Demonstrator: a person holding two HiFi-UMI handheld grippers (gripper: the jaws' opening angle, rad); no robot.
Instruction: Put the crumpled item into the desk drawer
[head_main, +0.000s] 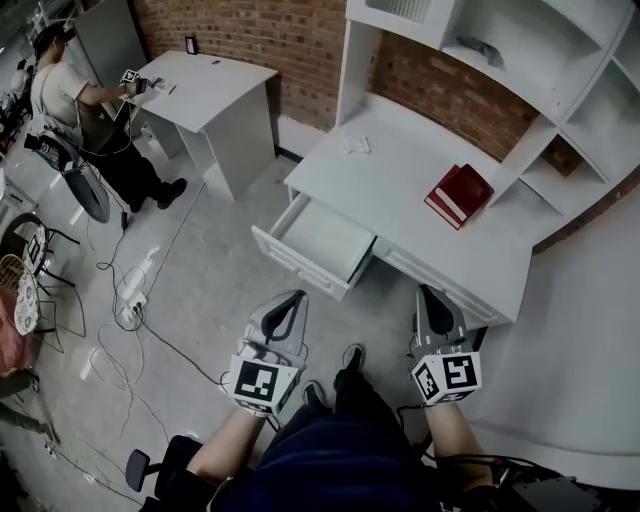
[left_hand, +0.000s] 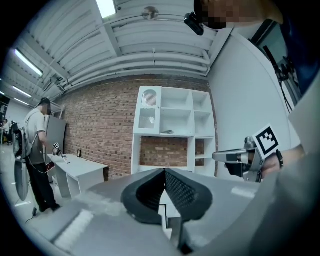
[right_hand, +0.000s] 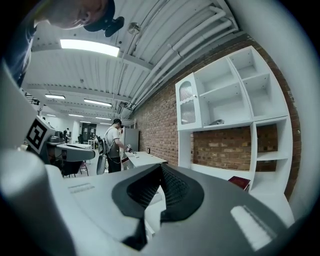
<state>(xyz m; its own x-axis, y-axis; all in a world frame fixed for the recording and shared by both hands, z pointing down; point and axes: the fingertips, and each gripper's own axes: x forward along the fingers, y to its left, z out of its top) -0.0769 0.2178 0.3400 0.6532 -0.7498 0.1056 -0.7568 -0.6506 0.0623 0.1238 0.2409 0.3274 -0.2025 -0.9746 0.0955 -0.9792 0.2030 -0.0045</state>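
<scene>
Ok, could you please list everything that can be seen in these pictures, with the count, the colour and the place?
desk with shelves: one, white, against the brick wall, ahead of the person
drawer: one, white, pulled open at the desk's left front, nothing seen inside
crumpled item: one, white, on the desk top, far left part
book: one, red, on the desk top, right part
small object: one, grey, on an upper shelf, too small to name
second desk: one, white, upper left
other person: one, light shirt, at the second desk
power strip with cables: one, white, on the floor at left
left gripper: one, grey, jaws together, empty
right gripper: one, grey, jaws together, empty
</scene>
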